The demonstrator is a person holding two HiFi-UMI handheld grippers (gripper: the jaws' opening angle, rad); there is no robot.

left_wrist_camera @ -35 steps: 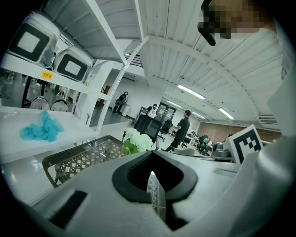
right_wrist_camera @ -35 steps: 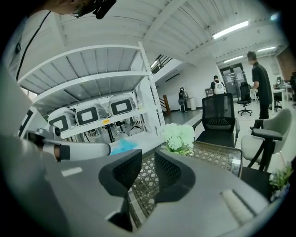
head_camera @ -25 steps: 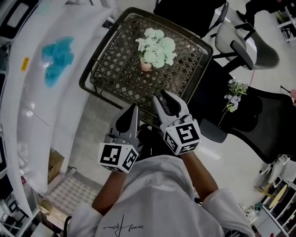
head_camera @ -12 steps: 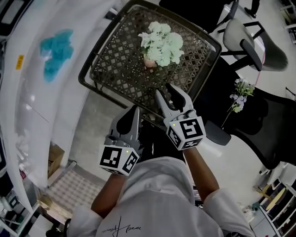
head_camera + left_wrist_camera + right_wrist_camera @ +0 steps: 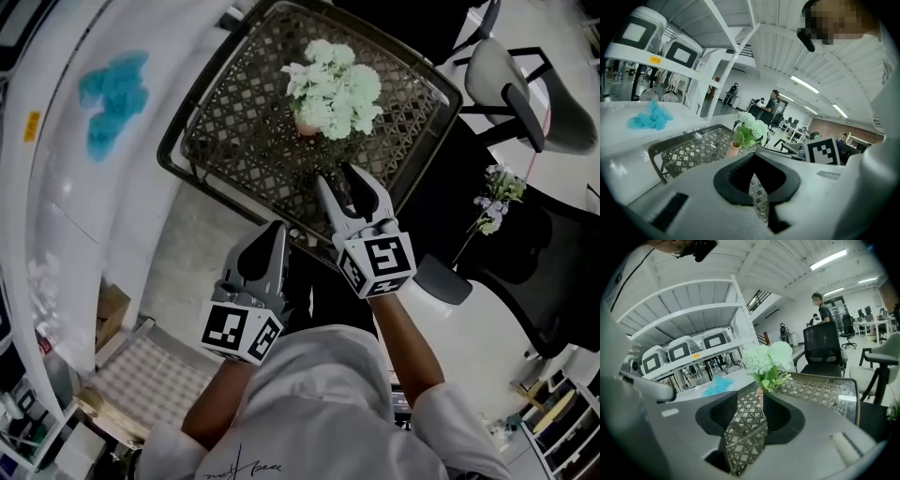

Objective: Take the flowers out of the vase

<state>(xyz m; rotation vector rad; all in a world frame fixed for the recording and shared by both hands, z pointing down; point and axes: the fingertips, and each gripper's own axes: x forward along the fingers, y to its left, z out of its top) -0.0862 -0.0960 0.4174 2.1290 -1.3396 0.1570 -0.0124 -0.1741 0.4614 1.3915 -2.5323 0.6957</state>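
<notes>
A bunch of pale green flowers [image 5: 336, 86] stands upright in a small pinkish vase [image 5: 306, 127] on the dark woven table [image 5: 234, 122]. My right gripper [image 5: 345, 183] hovers over the table's near edge, a short way short of the vase, and points at it. Its jaws have just been opening and stand open, with only the table weave between them. In the right gripper view the flowers [image 5: 768, 357] and vase [image 5: 761, 392] sit just beyond the right gripper [image 5: 750, 398]. My left gripper [image 5: 274, 232] is lower and nearer me, shut and empty. The left gripper view shows the flowers [image 5: 751, 129] farther off.
A blue cloth [image 5: 112, 89] lies on the white counter left of the table. A black office chair [image 5: 553, 253] at the right carries a loose flower sprig [image 5: 495, 197]. A grey chair [image 5: 520, 80] stands behind it. People stand far off in the room.
The right gripper has moved forward toward the vase and its jaws have spread wider. The left gripper has sunk a little and stays shut.
</notes>
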